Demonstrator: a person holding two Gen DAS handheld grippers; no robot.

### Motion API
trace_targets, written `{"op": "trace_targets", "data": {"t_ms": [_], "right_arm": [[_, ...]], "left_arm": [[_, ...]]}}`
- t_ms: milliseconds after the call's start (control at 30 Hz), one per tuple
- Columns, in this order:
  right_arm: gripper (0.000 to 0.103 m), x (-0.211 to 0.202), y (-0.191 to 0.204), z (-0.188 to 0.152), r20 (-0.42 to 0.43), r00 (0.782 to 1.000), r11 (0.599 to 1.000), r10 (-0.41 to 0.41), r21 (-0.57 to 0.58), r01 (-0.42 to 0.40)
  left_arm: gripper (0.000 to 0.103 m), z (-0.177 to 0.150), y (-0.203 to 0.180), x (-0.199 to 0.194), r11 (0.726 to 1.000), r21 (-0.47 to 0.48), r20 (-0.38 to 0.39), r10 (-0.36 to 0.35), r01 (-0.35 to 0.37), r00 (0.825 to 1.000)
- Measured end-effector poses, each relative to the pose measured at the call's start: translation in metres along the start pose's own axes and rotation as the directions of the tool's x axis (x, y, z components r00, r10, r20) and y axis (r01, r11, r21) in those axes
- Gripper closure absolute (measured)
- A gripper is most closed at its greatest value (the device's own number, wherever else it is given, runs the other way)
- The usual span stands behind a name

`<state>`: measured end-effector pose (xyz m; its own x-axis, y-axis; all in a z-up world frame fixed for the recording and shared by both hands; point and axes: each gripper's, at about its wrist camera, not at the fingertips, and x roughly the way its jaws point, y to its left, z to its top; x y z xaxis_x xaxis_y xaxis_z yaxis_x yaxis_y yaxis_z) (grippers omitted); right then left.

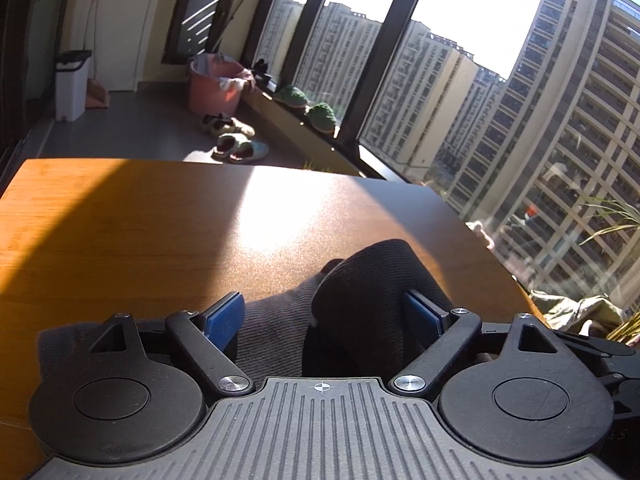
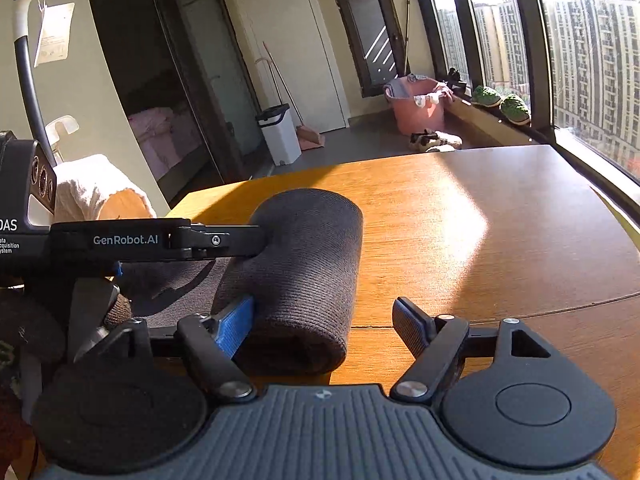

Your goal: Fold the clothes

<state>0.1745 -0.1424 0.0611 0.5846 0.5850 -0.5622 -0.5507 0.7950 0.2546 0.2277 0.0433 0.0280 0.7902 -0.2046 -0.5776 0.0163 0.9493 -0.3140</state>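
A dark grey ribbed garment lies rolled into a thick bundle on the wooden table. My right gripper is open, its blue left pad against the roll's near side and the right finger apart on bare wood. The left gripper shows in the right wrist view reaching in from the left, its finger pressed on the roll's top. In the left wrist view the left gripper is open around a raised fold of the same garment, which bulges up between the blue pads.
The table's far edge gives onto a floor with slippers, a pink laundry tub and a white bin. Large windows run along the right. A chair with a white cloth stands at the table's left.
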Motion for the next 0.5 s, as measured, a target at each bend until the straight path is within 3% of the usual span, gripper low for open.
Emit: {"op": "trace_targets", "data": {"t_ms": [233,400,500], "right_arm": [[0.024,-0.007,-0.007,0.002,0.058,0.991,0.988,0.121,0.094,-0.126],[0.024,0.013,-0.009,0.0,0.034,0.991,0.986,0.13,0.105,-0.133],[0.04,0.013,-0.01,-0.001,0.043,0.987,0.98,0.156,0.122,-0.16]], "left_arm": [[0.009,-0.004,0.01,-0.004,1.0,-0.013,-0.003,0.002,-0.002,1.0],[0.009,-0.004,0.007,-0.004,1.0,-0.006,-0.003,0.014,-0.014,1.0],[0.009,-0.004,0.01,-0.005,1.0,-0.011,-0.002,0.015,-0.015,1.0]]}}
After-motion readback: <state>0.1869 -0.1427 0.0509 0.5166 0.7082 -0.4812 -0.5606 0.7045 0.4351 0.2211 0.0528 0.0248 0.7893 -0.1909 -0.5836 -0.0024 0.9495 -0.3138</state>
